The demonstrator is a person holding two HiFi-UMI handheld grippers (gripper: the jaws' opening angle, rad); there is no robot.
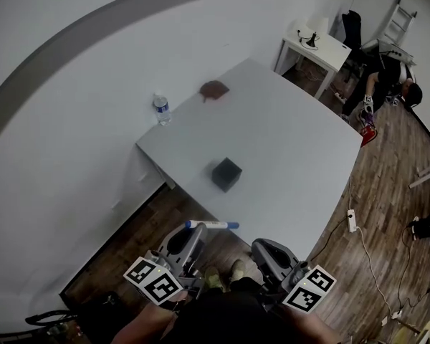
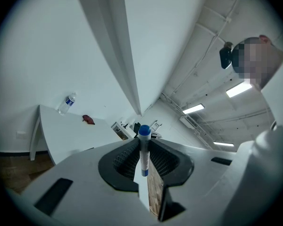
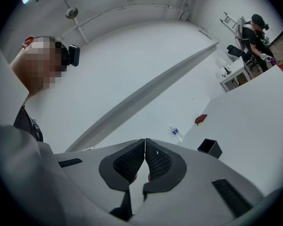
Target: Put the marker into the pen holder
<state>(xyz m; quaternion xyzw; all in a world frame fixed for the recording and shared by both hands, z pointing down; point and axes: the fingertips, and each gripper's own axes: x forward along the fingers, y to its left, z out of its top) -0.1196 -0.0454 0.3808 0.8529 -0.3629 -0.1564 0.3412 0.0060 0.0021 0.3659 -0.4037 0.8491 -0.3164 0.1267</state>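
**Marker gripped in the left gripper, pen holder empty on the table**

Nearest to the person, the two grippers are held low, before the near edge of the table (image 1: 287, 135). The left gripper (image 1: 193, 231) has its jaws clamped on the marker (image 1: 212, 225); the left gripper view shows the ribbed pads pressing on the white barrel from both sides. The marker lies across the jaws, with its blue cap beyond them on one side and a short blue end on the other. In the head view it appears roughly level, in the air over the wooden floor (image 1: 129, 246), not over the table top. The right gripper (image 3: 145, 147) holds nothing; its two pads are pressed together along their tips, and only a narrow gap shows lower down.

Further on, the pen holder (image 1: 227, 174) — a small black square box, open at the top — stands upright on the white table, near the front edge and well apart from the marker. Beyond it, at the far left side of the table, stands a water bottle (image 1: 162, 110) with a blue label; near it lies a small reddish-brown thing (image 1: 214, 89), which I cannot identify.

Farthest away stands a small white side table (image 1: 317, 49); beside it a person in dark clothes (image 1: 387, 77) bends down.
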